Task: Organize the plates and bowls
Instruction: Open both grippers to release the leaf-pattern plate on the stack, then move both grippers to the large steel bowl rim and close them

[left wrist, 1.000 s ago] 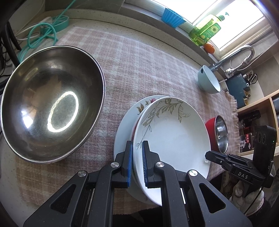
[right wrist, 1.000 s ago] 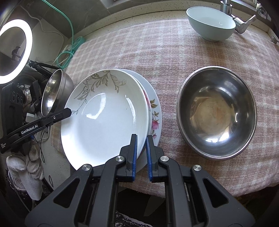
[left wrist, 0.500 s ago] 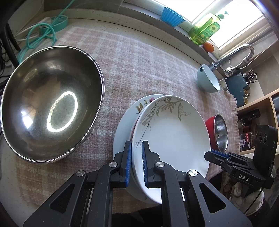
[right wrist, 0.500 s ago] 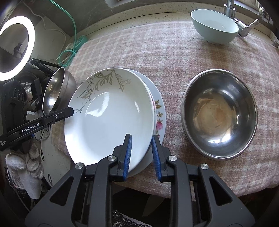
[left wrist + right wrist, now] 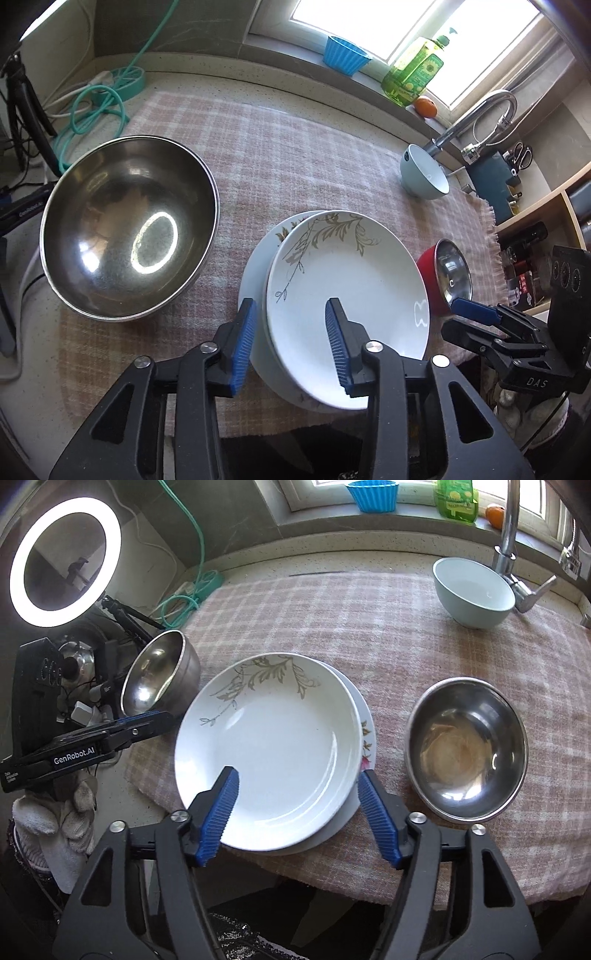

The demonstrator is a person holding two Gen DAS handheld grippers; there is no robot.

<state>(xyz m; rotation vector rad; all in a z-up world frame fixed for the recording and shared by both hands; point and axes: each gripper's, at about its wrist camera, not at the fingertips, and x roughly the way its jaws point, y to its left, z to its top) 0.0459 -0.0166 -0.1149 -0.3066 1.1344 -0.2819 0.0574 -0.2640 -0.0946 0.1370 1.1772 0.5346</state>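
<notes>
The top plate (image 5: 273, 753) lies stacked on a floral plate (image 5: 365, 738), which rests on the checked cloth (image 5: 369, 627) covering the bench, at the near edge.

Left gripper (image 5: 291, 343): jaws apart, having just been opening. The near rim of both plates lies between the blue pads (image 5: 243, 343) without contact.

Right gripper (image 5: 299, 816): jaws wide apart, having just been opening. The near rim of the top plate sits between them, clear of both pads (image 5: 378, 819).

Relative to the plates, in the right wrist view:
- Large steel bowl (image 5: 465, 749): right, apart.
- Second steel bowl (image 5: 159, 675): left, near the rim.
- Pale green bowl (image 5: 472, 590): far right, beside the tap (image 5: 513, 554).
</notes>
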